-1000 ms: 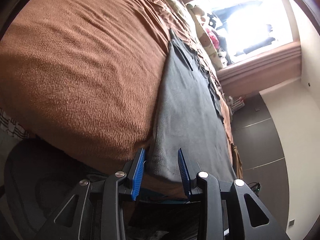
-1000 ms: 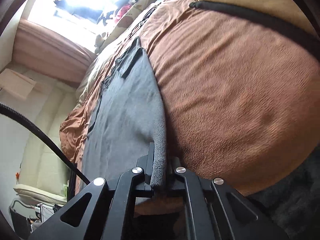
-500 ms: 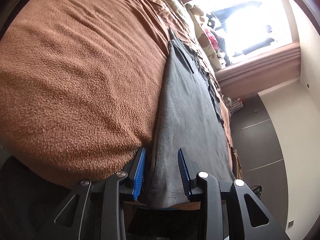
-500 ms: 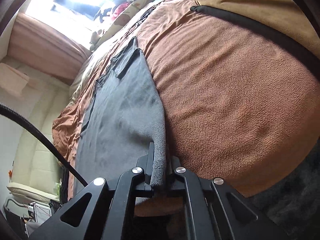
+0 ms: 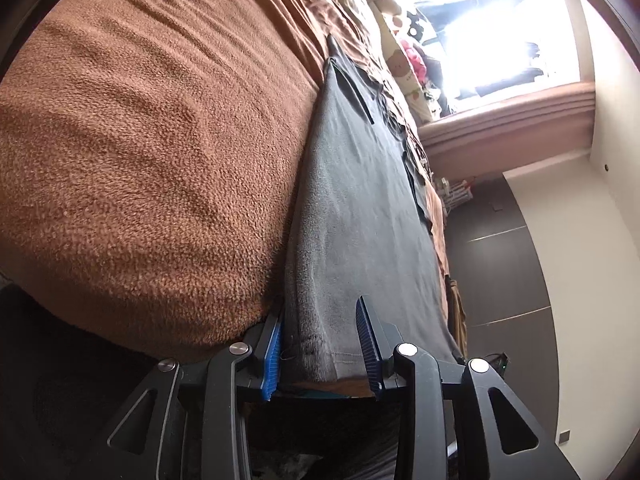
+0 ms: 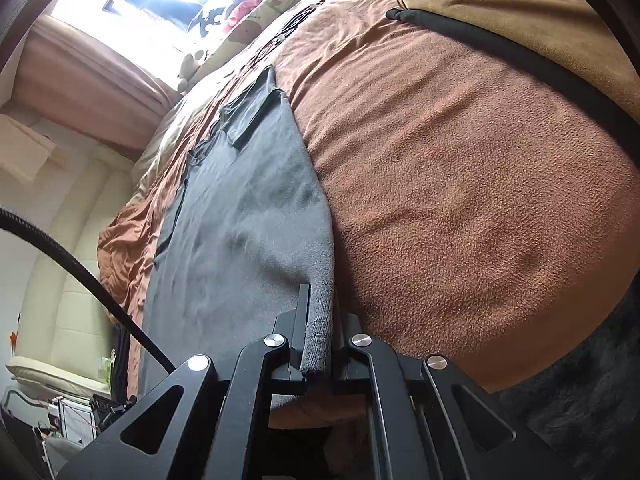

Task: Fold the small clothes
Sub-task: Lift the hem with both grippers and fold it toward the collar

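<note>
A dark grey garment (image 5: 360, 208) lies stretched out flat on a brown fleece blanket (image 5: 152, 140) over a bed. My left gripper (image 5: 322, 344) stands open at the garment's near hem, its blue pads on either side of the hem's corner. In the right wrist view the same grey garment (image 6: 240, 220) runs away from me, and my right gripper (image 6: 318, 344) is shut on the other near corner of its hem. The far end of the garment, with a sleeve or collar, lies toward the window.
The blanket (image 6: 460, 200) spreads wide to both sides. A black strap (image 6: 500, 52) crosses a tan cover at the far right. Soft toys (image 5: 404, 60) and a bright window (image 5: 500, 28) sit beyond the bed. A black cable (image 6: 80, 272) hangs at my right gripper's left.
My left gripper has moved forward onto the bed edge, so the garment's hem corner now sits between its open pads. The right gripper stays shut on its corner and shifted slightly.
</note>
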A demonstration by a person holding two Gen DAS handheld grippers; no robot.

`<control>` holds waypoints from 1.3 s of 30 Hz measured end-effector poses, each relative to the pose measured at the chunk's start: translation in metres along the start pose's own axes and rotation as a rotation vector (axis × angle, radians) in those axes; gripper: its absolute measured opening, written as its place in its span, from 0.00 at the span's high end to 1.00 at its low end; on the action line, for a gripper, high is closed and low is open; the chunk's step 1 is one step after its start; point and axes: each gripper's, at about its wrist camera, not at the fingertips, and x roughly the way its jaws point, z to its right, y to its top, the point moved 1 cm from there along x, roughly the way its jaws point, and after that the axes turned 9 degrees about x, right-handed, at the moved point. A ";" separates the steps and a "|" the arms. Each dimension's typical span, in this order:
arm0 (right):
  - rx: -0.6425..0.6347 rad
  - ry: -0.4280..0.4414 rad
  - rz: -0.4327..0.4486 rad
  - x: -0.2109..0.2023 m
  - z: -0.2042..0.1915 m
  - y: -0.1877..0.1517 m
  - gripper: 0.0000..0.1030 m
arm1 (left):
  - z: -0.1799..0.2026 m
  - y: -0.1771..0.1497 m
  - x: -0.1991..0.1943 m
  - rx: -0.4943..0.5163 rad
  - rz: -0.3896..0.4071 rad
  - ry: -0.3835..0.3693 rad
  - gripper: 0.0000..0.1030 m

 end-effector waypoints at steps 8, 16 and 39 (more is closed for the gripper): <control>0.013 0.005 -0.005 0.004 0.006 -0.001 0.98 | -0.011 0.005 0.004 -0.113 0.041 -0.044 0.66; 0.010 0.021 0.003 0.002 0.002 -0.005 0.98 | -0.013 0.001 -0.006 -0.109 0.040 0.020 0.93; -0.005 0.369 0.094 -0.123 -0.048 -0.029 0.99 | 0.064 0.039 -0.149 -0.006 0.347 -0.267 0.95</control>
